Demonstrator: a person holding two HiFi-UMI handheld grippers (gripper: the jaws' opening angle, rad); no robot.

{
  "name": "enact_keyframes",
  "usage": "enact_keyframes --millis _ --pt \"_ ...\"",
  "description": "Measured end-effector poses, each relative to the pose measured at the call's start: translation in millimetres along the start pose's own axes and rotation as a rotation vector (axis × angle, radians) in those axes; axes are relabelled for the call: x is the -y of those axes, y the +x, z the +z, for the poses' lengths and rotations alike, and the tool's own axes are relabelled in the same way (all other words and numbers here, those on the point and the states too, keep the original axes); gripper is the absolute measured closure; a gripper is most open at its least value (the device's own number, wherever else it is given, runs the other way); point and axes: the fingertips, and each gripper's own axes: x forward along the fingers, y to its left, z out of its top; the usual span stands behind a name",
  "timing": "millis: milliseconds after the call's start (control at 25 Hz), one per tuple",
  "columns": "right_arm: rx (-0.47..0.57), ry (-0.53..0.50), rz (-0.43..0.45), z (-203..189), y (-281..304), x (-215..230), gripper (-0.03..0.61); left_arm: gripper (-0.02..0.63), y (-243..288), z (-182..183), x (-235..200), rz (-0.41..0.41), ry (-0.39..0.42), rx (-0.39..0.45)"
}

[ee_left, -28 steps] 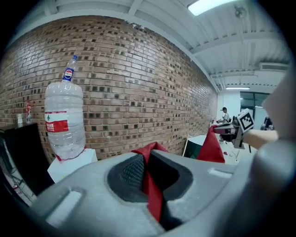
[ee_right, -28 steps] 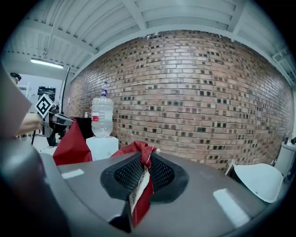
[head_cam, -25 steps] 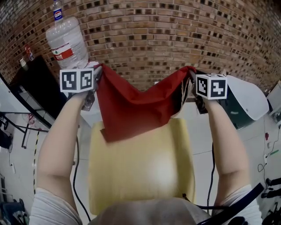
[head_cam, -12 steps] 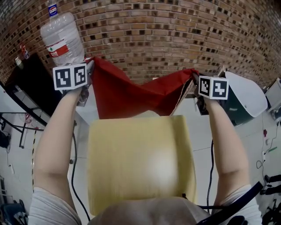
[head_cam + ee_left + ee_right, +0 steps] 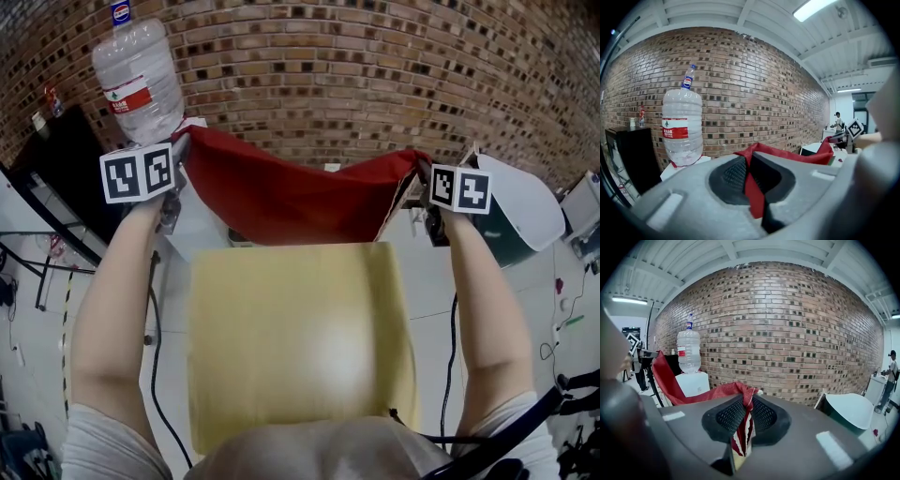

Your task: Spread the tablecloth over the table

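Note:
A red tablecloth (image 5: 291, 202) hangs stretched between my two grippers, beyond the far edge of a small yellow table (image 5: 295, 347). My left gripper (image 5: 178, 155) is shut on the cloth's left corner; in the left gripper view the red cloth (image 5: 752, 192) is pinched between the jaws. My right gripper (image 5: 417, 178) is shut on the right corner, where folded red cloth (image 5: 743, 427) with a pale underside sits between the pads. The cloth's lower edge hangs just past the table's far edge.
A brick wall (image 5: 356, 84) stands close ahead. A large water bottle (image 5: 141, 84) on a white dispenser is at the far left, a black cabinet (image 5: 66, 178) beside it. A white-lidded green bin (image 5: 520, 220) stands at the right. Cables run along the floor.
Both grippers have moved apart and away from me, pulling the cloth taut. The cloth no longer drapes on the table's far part and now hangs beyond its edge.

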Motion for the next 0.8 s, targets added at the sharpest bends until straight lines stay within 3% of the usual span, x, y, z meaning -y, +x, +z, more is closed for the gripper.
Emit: enact_keyframes --millis 240,480,640,800 --pt "0.004 -0.063 -0.015 7.3 -37.1 -11.7 0.552 0.607 -45.8 -5.0 6.8 -0.016 -0.019 0.028" --pt "-0.003 -0.089 -0.004 -10.6 -86.4 -18.6 0.552 0.607 -108.2 -27.4 24.7 -0.023 -0.043 0.038" --pt "-0.008 -0.091 0.017 -39.6 -133.4 -30.9 0.552 0.607 -161.3 -54.8 40.8 -0.021 -0.072 0.028" --pt "-0.049 -0.063 0.039 -101.8 -187.3 -38.7 0.552 0.607 -216.9 -102.7 67.5 -0.025 -0.099 0.000"
